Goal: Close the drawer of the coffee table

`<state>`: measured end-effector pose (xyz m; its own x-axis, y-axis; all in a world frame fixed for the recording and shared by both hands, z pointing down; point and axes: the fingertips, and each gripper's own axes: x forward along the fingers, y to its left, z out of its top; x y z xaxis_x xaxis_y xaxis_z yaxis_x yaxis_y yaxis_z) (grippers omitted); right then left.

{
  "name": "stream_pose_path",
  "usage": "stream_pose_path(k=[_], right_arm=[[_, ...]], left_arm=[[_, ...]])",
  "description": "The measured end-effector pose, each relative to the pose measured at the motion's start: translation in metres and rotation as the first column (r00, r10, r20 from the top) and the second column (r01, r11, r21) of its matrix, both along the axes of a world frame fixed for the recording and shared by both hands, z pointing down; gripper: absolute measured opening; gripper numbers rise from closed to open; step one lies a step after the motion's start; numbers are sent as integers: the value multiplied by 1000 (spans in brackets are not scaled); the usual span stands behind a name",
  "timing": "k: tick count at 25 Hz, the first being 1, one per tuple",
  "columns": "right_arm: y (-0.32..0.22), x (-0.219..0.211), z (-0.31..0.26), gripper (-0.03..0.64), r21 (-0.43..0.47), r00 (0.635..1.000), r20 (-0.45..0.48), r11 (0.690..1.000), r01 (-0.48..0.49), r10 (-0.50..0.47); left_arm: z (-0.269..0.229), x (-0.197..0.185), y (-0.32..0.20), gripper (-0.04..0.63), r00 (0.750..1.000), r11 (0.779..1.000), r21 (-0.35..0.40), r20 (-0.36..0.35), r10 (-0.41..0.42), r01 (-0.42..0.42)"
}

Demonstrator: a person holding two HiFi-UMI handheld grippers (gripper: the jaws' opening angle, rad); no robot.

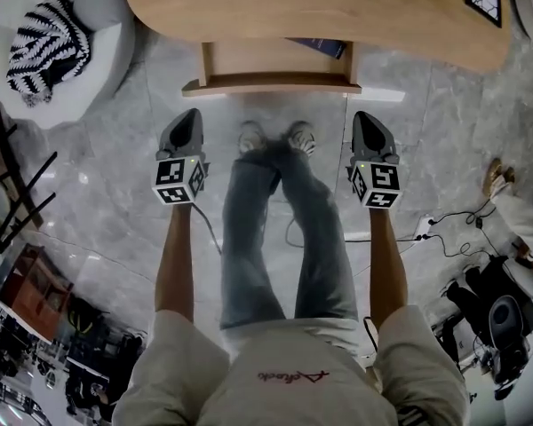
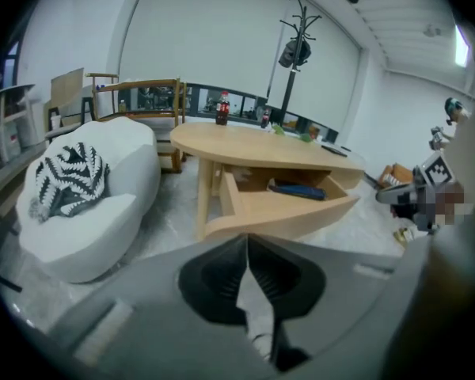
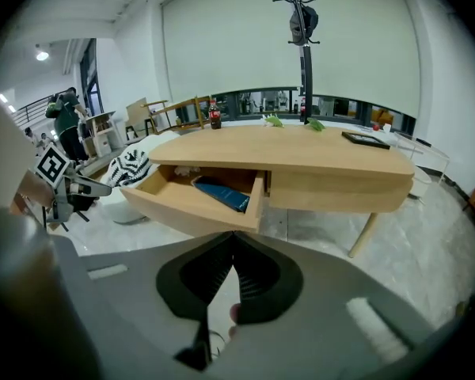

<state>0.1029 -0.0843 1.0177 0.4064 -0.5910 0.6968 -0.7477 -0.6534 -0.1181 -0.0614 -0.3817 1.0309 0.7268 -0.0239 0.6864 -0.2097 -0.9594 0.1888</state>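
Observation:
A light wooden coffee table stands ahead of me, its drawer pulled out toward my feet. A dark blue book lies inside the drawer. My left gripper hangs shut and empty just left of the drawer front, a short way back from it. My right gripper is shut and empty as well, level with the drawer's right corner. In the left gripper view the open drawer shows beyond the closed left gripper. In the right gripper view the drawer and the book lie just past the closed right gripper.
A white pouf seat with a black-and-white knitted cushion sits left of the table. Cables and a white power strip lie on the marble floor at my right. A bottle and small items stand on the tabletop.

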Motion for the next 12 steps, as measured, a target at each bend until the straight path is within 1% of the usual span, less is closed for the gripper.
stream_pose_path(k=[1,3,4,7,10,12], right_arm=[[0,1,9,5,-1,1000,4,1000,-2,2],[-1,4,28,18,-1,1000,17,1000,3,-3],[-2,4,36,61,-2,1000,26,1000,8,-8],[-2,4,56,106,-6,998,58,1000,24,-24],[-6,7,73,190,-13,996,88,1000,27,-26],[-9,10,80,225,-18,995,95,999,32,-30]], left_arm=[[8,-1,-2,13,1000,1000,-6,-1,-2,2],[22,-3,-5,62,1000,1000,-23,-2,0,0],[29,-5,-6,83,1000,1000,-30,1,2,-2],[47,-11,-11,137,1000,999,-35,20,9,-8],[62,-10,-20,196,999,999,-37,37,28,-26],[70,-6,-25,253,998,999,-37,42,40,-38]])
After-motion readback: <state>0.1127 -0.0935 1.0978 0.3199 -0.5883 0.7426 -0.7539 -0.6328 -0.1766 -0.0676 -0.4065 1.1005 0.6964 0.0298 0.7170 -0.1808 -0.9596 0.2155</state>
